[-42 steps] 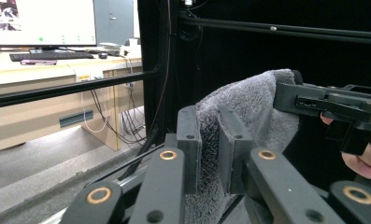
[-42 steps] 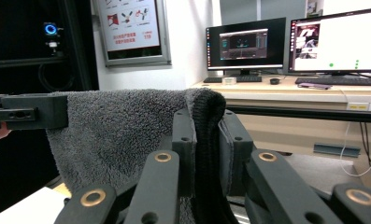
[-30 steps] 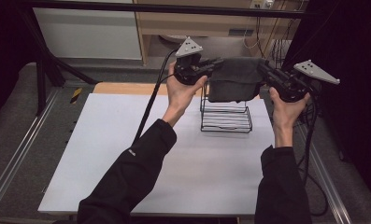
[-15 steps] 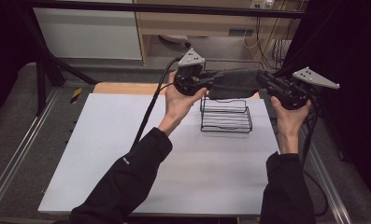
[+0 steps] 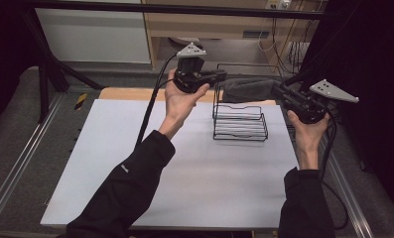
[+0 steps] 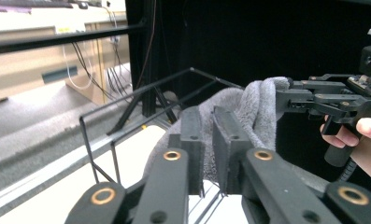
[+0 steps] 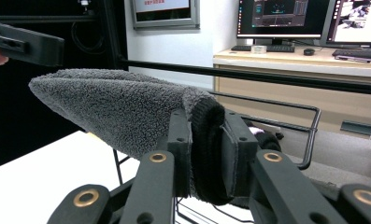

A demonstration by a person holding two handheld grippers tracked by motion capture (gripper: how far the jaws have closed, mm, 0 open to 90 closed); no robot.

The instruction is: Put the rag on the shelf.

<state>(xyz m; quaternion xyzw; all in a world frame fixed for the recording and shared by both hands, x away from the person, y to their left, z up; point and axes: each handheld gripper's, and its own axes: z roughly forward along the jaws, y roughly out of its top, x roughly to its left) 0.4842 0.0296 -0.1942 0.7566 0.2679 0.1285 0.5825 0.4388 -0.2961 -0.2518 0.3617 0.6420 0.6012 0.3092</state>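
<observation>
Table point(image 5: 135, 163): white top; wire rack point(image 5: 240, 121) stands at its far right.
Towel point(image 5: 249, 89): grey, stretched above the rack's rear top bar, not yet hung.
Right gripper point(image 5: 284, 96): clamped on the towel's folded edge point(image 7: 206, 140).
Left gripper point(image 5: 219, 77): jaws have just been closing, nearly together; the left gripper view shows a slit, towel point(image 6: 248, 112) behind them, so I cannot tell if it grips.
Step, my judgement: confirm the left grip, keep the cloth taut, lower evenly across the bar.
</observation>
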